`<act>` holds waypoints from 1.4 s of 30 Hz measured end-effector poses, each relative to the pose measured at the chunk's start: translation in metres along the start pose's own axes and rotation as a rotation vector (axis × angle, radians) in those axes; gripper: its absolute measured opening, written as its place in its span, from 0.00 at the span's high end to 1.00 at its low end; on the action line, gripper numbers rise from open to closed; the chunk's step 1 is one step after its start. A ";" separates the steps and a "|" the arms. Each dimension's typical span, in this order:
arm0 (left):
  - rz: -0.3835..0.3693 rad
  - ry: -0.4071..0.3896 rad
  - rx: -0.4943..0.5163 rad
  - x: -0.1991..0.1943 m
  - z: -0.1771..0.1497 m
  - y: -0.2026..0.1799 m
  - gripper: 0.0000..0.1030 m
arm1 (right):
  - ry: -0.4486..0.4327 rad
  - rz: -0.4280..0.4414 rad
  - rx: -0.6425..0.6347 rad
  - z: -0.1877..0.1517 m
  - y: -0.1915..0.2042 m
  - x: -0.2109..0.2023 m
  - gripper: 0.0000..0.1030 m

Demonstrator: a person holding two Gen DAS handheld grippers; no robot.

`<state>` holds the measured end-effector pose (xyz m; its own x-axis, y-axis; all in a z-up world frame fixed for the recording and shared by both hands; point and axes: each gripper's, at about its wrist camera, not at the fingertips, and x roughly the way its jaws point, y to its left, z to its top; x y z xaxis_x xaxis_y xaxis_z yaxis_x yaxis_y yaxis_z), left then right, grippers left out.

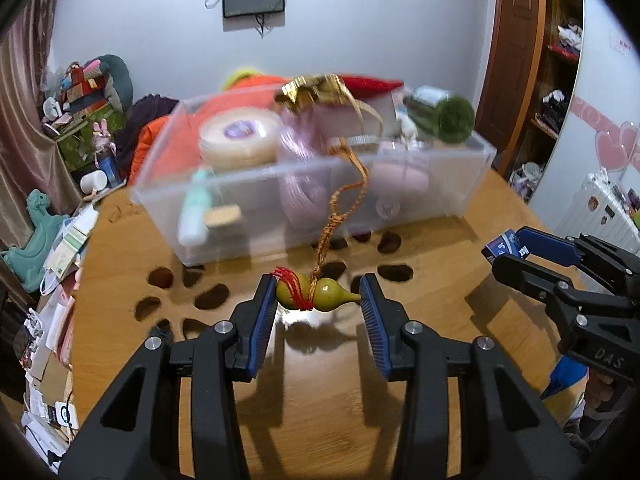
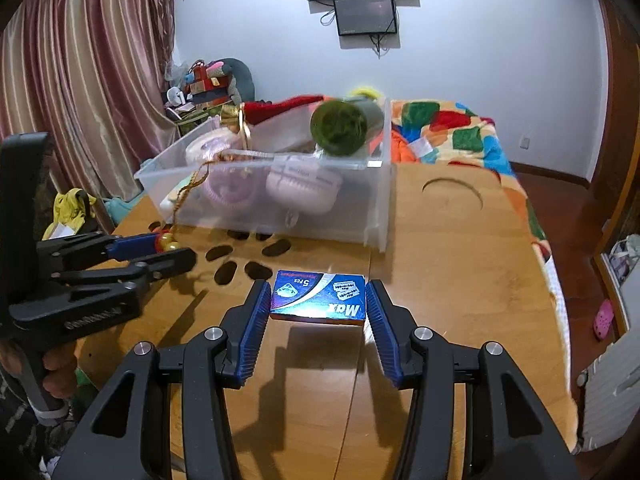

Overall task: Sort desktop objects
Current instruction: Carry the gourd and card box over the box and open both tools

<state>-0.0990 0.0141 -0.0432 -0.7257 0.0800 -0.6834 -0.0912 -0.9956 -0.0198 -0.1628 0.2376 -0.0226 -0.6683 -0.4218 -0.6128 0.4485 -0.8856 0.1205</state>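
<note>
My left gripper is shut on a small green-yellow gourd charm wound with red thread, held just above the wooden table. Its braided brown cord runs up across the front wall of a clear plastic bin to the rim. My right gripper is shut on a flat blue "Max" box, lifted slightly off the table with its shadow under it. The right wrist view shows the left gripper with the gourd at the left, in front of the bin.
The bin holds a tape roll, a green cylinder, pink items and a red-topped box. Dark oval holes pierce the table in front of it. A bed with a patchwork blanket lies beyond the table. Clutter piles up along the left edge.
</note>
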 end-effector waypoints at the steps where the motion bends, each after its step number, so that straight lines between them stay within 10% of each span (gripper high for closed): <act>1: 0.002 -0.013 -0.002 -0.004 0.002 0.002 0.59 | -0.008 -0.004 -0.007 0.003 0.000 -0.002 0.56; 19: 0.031 -0.189 -0.019 -0.043 0.054 0.036 0.59 | -0.160 -0.059 -0.142 0.078 0.015 -0.031 0.56; 42: 0.031 -0.087 -0.072 0.007 0.059 0.069 0.59 | -0.063 0.019 -0.227 0.089 0.041 0.040 0.56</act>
<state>-0.1507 -0.0508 -0.0060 -0.7843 0.0503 -0.6184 -0.0209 -0.9983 -0.0546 -0.2241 0.1672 0.0275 -0.6908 -0.4555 -0.5615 0.5786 -0.8140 -0.0514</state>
